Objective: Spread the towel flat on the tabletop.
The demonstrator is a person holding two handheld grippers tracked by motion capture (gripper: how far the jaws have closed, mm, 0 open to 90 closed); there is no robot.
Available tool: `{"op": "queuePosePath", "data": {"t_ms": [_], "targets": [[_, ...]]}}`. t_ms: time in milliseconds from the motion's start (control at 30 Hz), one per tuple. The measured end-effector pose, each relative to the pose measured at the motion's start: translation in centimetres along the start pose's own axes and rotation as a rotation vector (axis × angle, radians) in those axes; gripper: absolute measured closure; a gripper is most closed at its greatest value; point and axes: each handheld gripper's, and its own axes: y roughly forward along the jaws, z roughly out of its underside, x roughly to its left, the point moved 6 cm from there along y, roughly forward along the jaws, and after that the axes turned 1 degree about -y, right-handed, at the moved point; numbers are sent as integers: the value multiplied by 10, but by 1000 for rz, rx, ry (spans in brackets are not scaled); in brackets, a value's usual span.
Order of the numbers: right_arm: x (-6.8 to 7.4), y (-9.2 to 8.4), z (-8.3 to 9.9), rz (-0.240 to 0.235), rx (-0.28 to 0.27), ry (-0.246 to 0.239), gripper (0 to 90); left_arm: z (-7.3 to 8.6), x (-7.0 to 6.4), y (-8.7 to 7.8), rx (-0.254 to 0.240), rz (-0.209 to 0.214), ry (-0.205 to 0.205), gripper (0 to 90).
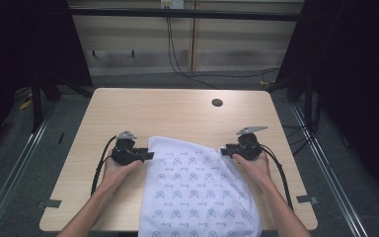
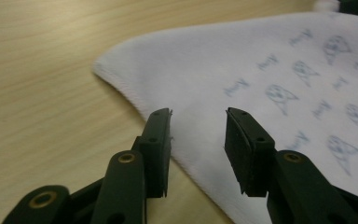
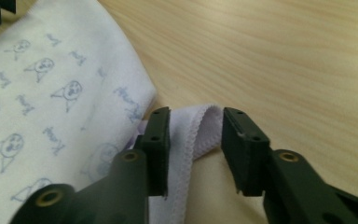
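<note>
A white cloth (image 1: 192,192) printed with small blue figures lies on the wooden table (image 1: 177,111) and hangs over its near edge. My left gripper (image 1: 150,156) sits at the cloth's far left corner. In the left gripper view its jaws (image 2: 198,116) stand open over the cloth's hemmed edge (image 2: 261,56), the pads not touching it. My right gripper (image 1: 223,150) is at the cloth's far right corner. The right gripper view shows the jaws (image 3: 196,114) open, with a turned-up fold of the hem (image 3: 200,128) lying loose between them beside the printed cloth (image 3: 51,70).
A round dark cable hole (image 1: 217,102) is in the table's far half. Grey tape marks (image 1: 52,203) sit near both front corners. Dark curtains and frame posts flank the table, and cables run along the floor behind it.
</note>
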Motion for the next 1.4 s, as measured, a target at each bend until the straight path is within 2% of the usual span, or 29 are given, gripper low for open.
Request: {"op": "queuePosePath", "data": {"t_ms": [67, 100, 133, 233, 333, 433, 467, 500, 600, 633, 700, 767, 833, 867, 900, 1000, 1067, 1100, 1133, 1200, 1267, 1333, 1400], "targets": [[1, -1, 2, -12, 4, 0, 813, -2, 3, 1, -17, -26, -20, 559], [2, -4, 2, -23, -10, 0, 868, -2, 3, 1, -12, -22, -20, 560], [3, -7, 0, -19, -23, -5, 880, -2, 3, 2, -6, -18, -12, 560], [6, -22, -5, -16, -71, -16, 888, 1, 1, 7, 10, -19, -16, 560], [12, -41, -11, -20, -137, -23, 888, 1, -4, 10, 32, -52, 42, 594], [22, -59, -17, -46, -199, -38, 888, 3, -9, 11, 57, -64, 116, 810], [25, -63, -18, -51, -210, -39, 888, 3, -11, 12, 53, -55, 116, 866], [30, -68, -18, -63, -224, -47, 888, 3, -14, 11, 57, -44, 133, 888], [46, -81, -15, -96, -236, -83, 888, 1, -20, 5, 31, -6, 126, 894], [51, -83, -14, -106, -238, -90, 887, -2, -25, 0, 7, 12, 123, 894], [66, -90, -5, -141, -230, -113, 887, -5, -38, -13, -32, 55, 146, 893], [78, -93, 6, -178, -222, -113, 887, -6, -55, -26, -61, 102, 177, 893], [89, -91, 21, -194, -170, -135, 887, 0, -81, -37, -58, 169, 246, 892], [100, -87, 45, -215, -100, -145, 886, 6, -93, -39, -42, 204, 269, 889], [100, -87, 45, -215, -100, -145, 886, 12, -101, -39, -28, 231, 288, 889], [108, -80, 73, -213, -5, -154, 875, 43, -127, -33, 77, 299, 339, 883], [106, -78, 88, -191, 43, -153, 815, 59, -134, -32, 131, 291, 349, 858], [105, -78, 91, -183, 55, -157, 786, 62, -136, -34, 143, 302, 357, 840], [104, -79, 93, -180, 59, -156, 762, 65, -137, -41, 136, 311, 353, 824], [102, -83, 94, -177, 54, -133, 708, 65, -133, -51, 102, 329, 318, 778], [99, -89, 93, -170, 34, -124, 688, 63, -125, -60, 74, 310, 299, 762], [96, -96, 90, -156, 0, -103, 658, 59, -113, -67, 38, 295, 261, 744], [91, -102, 85, -146, -39, -85, 631, 56, -100, -70, 13, 262, 224, 741]]}}
